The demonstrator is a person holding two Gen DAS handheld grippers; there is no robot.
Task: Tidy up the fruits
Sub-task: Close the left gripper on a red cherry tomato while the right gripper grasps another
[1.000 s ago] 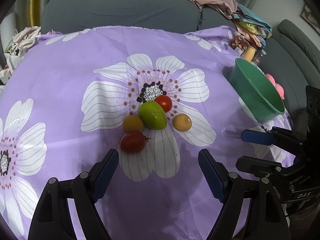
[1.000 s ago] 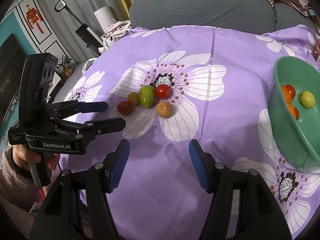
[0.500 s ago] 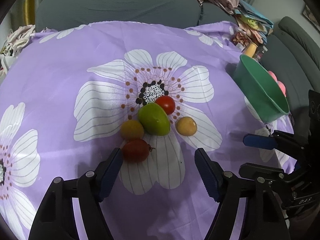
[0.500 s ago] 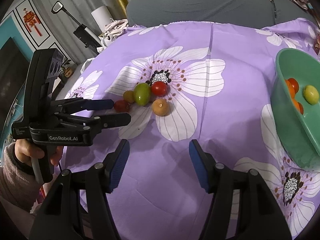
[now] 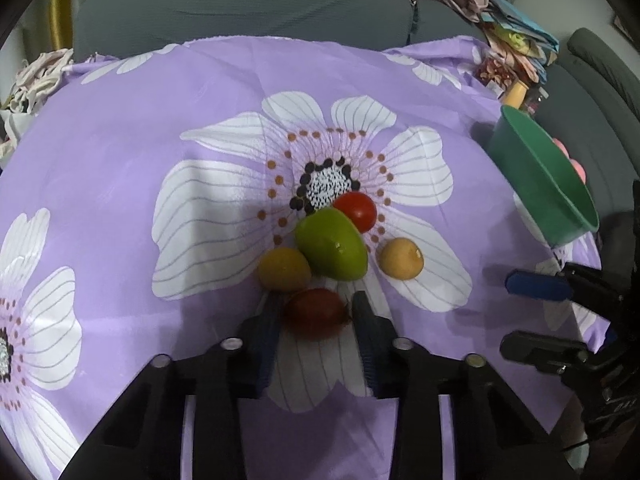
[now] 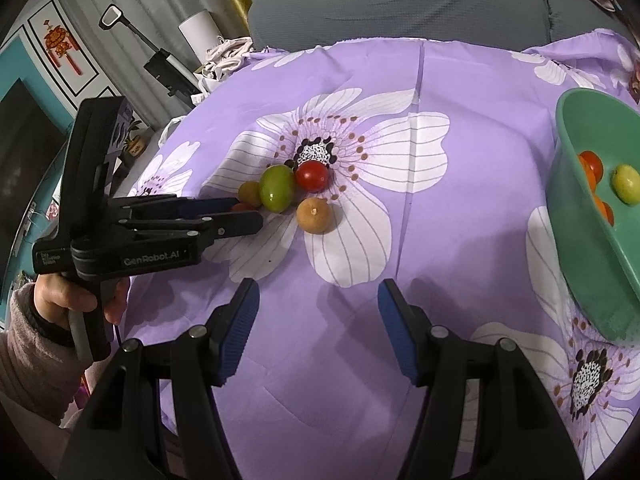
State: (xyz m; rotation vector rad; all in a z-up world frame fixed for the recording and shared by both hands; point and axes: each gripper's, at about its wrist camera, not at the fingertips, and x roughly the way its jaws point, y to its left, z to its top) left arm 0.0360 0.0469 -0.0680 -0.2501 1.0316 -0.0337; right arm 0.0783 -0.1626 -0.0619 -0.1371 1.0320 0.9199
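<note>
Several small fruits lie together on the purple flowered cloth point(image 5: 120, 152): a green fruit point(image 5: 331, 243), a bright red tomato point(image 5: 356, 211), two yellow-orange fruits point(image 5: 284, 269) point(image 5: 401, 258) and a dark red tomato point(image 5: 315, 313). My left gripper point(image 5: 316, 306) has closed on the dark red tomato, its fingers touching both sides; the tomato still rests on the cloth. In the right wrist view the left gripper point(image 6: 246, 214) hides most of that tomato. My right gripper point(image 6: 316, 300) is open and empty, nearer than the fruits. A green bowl point(image 6: 576, 216) at the right holds several fruits.
A grey sofa point(image 5: 240, 4) backs the table. Piled clothes and clutter point(image 5: 508, 52) sit at the far right beside the bowl point(image 5: 540, 176). A vacuum handle point(image 6: 160, 64) and a white roll point(image 6: 198, 32) stand beyond the table's left edge.
My left gripper moved forward to the fruit pile and closed its fingers around the dark red tomato. My right gripper stayed open and barely moved.
</note>
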